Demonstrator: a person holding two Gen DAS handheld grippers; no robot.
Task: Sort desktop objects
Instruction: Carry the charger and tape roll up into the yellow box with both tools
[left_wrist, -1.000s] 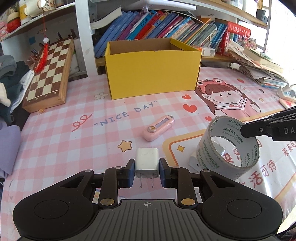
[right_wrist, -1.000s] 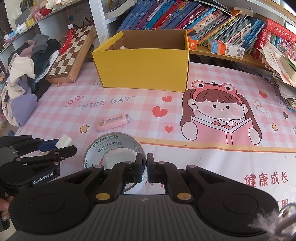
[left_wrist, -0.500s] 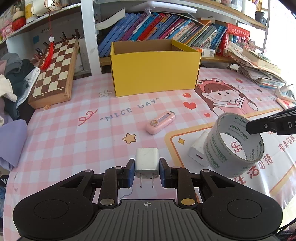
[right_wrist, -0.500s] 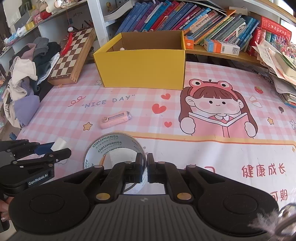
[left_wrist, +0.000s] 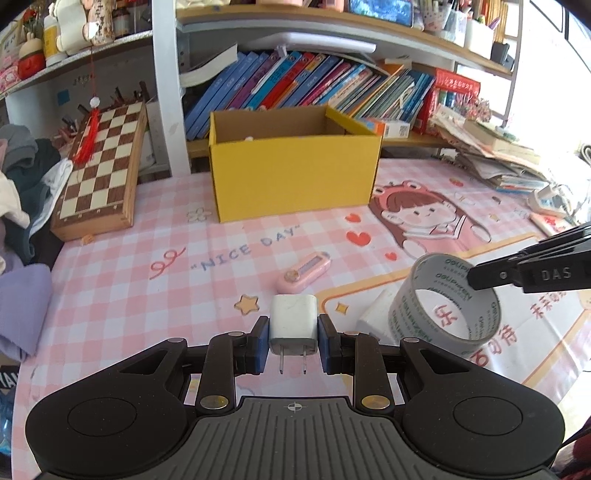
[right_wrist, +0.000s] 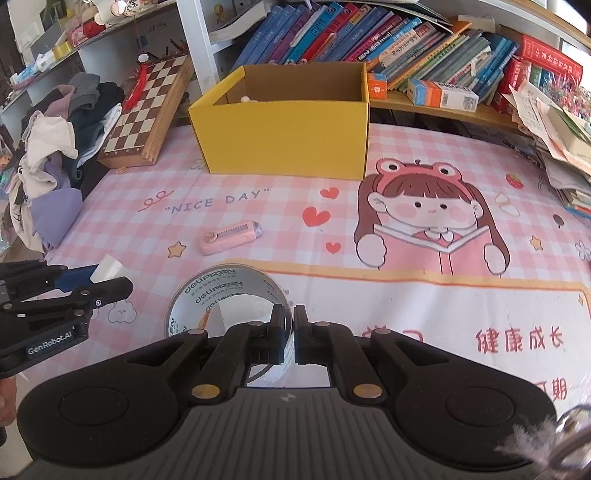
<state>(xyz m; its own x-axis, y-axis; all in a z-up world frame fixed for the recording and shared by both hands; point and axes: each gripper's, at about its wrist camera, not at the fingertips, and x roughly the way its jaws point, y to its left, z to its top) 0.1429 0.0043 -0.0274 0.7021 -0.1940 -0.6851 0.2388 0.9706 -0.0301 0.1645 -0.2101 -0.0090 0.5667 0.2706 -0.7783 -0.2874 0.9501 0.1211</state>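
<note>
Yellow box (left_wrist: 295, 184) far ahead of both grippers, something small inside. Tape roll (right_wrist: 225, 295) pinched by wall in right gripper (right_wrist: 290, 332), lifted. White charger (left_wrist: 293, 323) clamped in left gripper (left_wrist: 293, 347). Pink cutter (left_wrist: 304, 271) on mat, just ahead of left gripper, apparently left to sort.

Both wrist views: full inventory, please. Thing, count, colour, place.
charger plug: 1, white, in left claw
tape roll: 1, grey, in right claw
utility knife: 1, pink, on mat centre
white block: 1, behind tape roll
box: 1, yellow, open, back of mat
chessboard: 1, brown-white, leaning at left
books: many, mixed, shelf behind
clothes: pile, far left
left claw: shut on plug
right claw: shut on tape
</note>
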